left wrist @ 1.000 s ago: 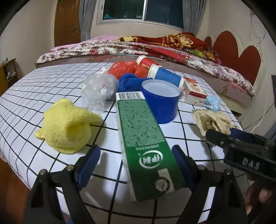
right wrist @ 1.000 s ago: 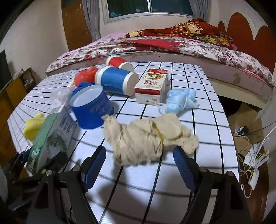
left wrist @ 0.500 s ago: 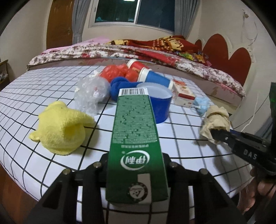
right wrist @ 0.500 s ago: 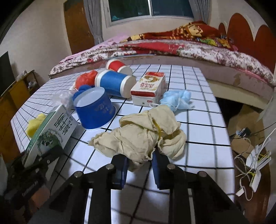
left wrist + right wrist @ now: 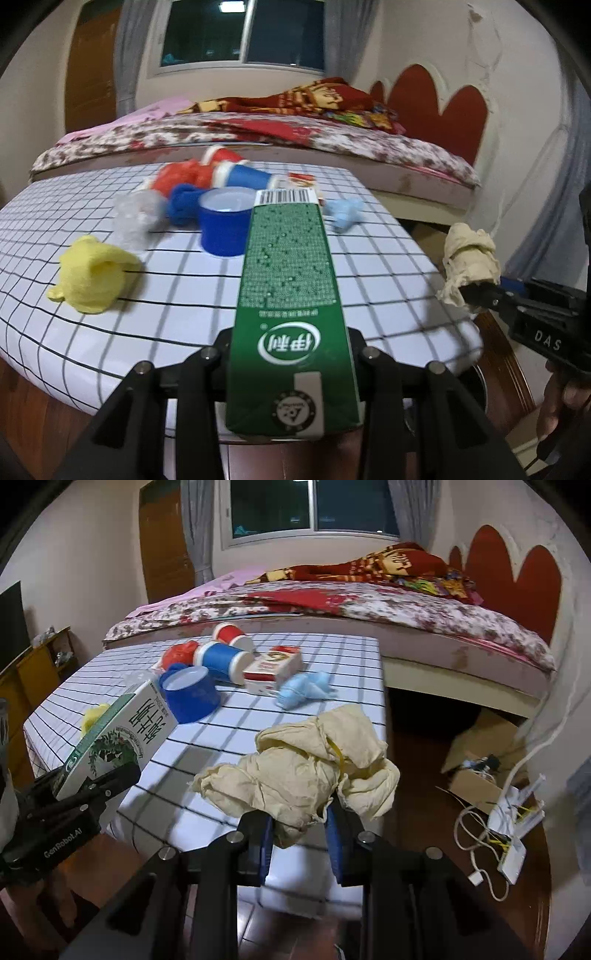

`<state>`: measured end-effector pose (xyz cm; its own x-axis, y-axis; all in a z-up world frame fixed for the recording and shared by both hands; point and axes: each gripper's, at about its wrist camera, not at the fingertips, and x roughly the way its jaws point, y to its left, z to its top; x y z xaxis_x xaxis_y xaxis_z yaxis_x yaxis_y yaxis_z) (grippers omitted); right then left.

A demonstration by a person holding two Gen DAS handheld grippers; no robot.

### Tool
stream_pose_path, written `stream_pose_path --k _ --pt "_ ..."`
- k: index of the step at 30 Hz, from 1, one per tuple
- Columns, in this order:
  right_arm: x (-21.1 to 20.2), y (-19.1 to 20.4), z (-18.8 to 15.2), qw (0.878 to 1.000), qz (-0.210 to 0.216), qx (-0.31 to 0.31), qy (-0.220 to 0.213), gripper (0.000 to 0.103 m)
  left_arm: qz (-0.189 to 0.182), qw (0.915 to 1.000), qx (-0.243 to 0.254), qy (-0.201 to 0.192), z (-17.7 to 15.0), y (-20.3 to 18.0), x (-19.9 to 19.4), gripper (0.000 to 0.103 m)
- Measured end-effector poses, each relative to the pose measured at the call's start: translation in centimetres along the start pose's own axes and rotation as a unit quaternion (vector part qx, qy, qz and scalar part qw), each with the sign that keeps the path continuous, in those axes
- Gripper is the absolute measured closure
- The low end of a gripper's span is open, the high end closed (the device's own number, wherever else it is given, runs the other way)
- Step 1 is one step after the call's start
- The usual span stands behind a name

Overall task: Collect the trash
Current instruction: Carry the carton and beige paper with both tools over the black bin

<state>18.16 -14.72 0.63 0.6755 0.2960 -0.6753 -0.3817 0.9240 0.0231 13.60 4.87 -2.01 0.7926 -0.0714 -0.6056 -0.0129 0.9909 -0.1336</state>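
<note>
The left gripper [image 5: 291, 373] clamps a green milk carton [image 5: 291, 302], its long axis toward twelve o'clock, while at three o'clock the right gripper [image 5: 299, 834] pinches crumpled beige paper [image 5: 303, 768] past the table [image 5: 388, 266] edge.

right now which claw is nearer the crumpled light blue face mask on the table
Right. The right claw, shut on the crumpled beige paper wad, sits just off the table edge nearest the crumpled light blue face mask. The left claw, gripping the green milk carton, is farther.

Carton [image 5: 291, 317] in left claw [image 5: 291, 354] before cup [image 5: 224, 225]; paper wad [image 5: 303, 775] right, off table [image 5: 369, 266]
</note>
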Motion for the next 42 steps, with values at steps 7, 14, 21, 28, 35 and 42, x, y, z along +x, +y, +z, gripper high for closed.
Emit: stream_pose_path --k 7,14,21,28,35,42 --pt "-3.0 -3.6 -2.4 0.999 -0.028 0.017 -0.003 0.076 -0.028 0.9989 0.038 0.000 -0.8 -4.1 -1.0 0.065" --pt "-5.6 -7.7 -4.8 0.997 -0.056 0.045 -0.002 0.076 -0.069 0.9944 0.079 0.010 -2.1 -8.9 -1.6 0.065" --pt "-7.1 -12.2 -7.6 0.993 -0.083 0.085 0.013 0.076 -0.113 0.9862 0.117 0.032 -4.2 -13.9 -1.6 0.065" --pt "-6.5 -15.2 -11.6 0.988 -0.088 0.110 0.058 0.076 -0.147 0.9756 0.149 0.066 -6.6 -17.8 -0.6 0.065" --pt "-4.1 -16.4 -15.1 0.986 -0.080 0.105 0.101 0.075 -0.162 0.9673 0.158 0.115 -9.2 -20.3 2.2 0.064" --pt "-1.6 -17.6 -16.6 0.984 -0.072 0.108 0.126 0.074 -0.160 0.9633 0.156 0.148 -10.7 -21.0 4.5 0.063"
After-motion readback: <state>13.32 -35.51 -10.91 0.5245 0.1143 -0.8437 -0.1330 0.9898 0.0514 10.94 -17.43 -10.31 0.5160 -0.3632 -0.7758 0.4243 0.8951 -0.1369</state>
